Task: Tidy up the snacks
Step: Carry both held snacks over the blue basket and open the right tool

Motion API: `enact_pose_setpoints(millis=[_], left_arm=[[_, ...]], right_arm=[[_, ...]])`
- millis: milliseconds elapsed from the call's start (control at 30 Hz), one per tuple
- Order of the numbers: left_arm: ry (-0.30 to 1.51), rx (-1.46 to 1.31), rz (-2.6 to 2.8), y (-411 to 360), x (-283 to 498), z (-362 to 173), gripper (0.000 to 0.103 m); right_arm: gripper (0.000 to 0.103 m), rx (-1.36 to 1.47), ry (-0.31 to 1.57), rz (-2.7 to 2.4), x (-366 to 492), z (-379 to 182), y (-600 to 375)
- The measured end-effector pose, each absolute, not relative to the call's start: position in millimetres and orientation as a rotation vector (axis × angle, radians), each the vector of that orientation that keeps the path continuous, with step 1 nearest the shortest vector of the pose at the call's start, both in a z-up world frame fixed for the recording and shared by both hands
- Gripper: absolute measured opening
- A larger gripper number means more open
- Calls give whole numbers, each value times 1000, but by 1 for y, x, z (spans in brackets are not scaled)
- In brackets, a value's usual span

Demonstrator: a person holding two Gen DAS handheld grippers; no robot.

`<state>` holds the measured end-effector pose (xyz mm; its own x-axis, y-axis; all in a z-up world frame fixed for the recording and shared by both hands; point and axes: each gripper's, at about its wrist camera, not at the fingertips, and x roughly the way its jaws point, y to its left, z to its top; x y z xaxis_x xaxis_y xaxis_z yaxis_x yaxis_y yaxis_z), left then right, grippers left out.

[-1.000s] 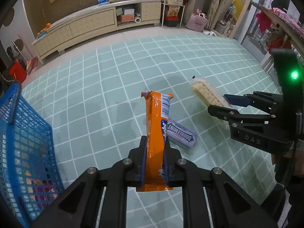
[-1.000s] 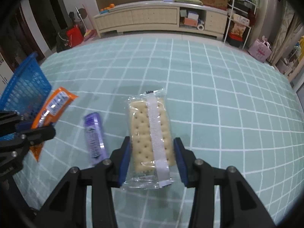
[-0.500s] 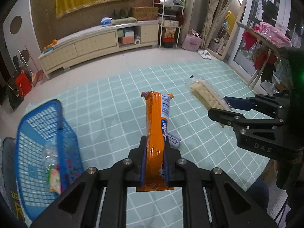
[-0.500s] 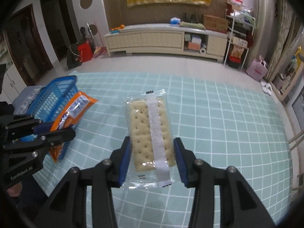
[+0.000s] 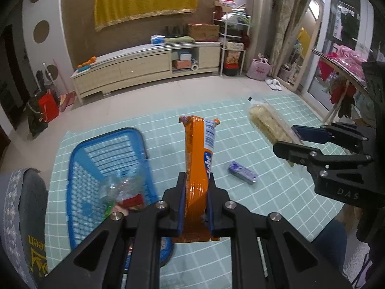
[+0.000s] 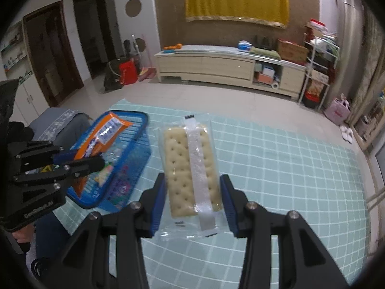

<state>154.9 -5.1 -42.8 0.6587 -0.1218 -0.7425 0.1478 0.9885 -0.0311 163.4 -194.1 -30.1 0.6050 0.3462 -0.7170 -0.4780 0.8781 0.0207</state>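
— Inspecting grips first: left gripper (image 5: 195, 202) clamping an orange snack packet (image 5: 199, 154) narrowly between its jaws, packet standing upright out of them; right gripper (image 6: 193, 198) pinching a clear cracker pack (image 6: 191, 168) flat between wider-set jaws.

— Locating the destination?

— Sitting below and left of the left jaws: blue basket (image 5: 79, 159), already holding several wrapped items, contents blurred.

— Judging progress?

— Appearing partly done. Both held packs hanging above the mat, not yet dropped in. Purple bar (image 5: 242, 172) lying on the teal mat (image 5: 276, 192), right of the left jaws, awaiting collection.
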Motion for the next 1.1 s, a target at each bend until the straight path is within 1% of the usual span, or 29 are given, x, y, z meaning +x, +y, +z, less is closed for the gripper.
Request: enact_pose_setpoints(millis=[433, 633, 900, 1100], left_arm=[[831, -5, -38, 72, 135, -40, 13], [849, -23, -5, 98, 145, -53, 13], [898, -55, 27, 125, 164, -85, 13], [914, -98, 46, 145, 176, -101, 13]], right_arm=[[49, -215, 805, 586, 168, -39, -123], [49, -214, 844, 622, 185, -52, -95], [49, -294, 865, 648, 196, -72, -50], [49, -336, 924, 661, 213, -89, -24]])
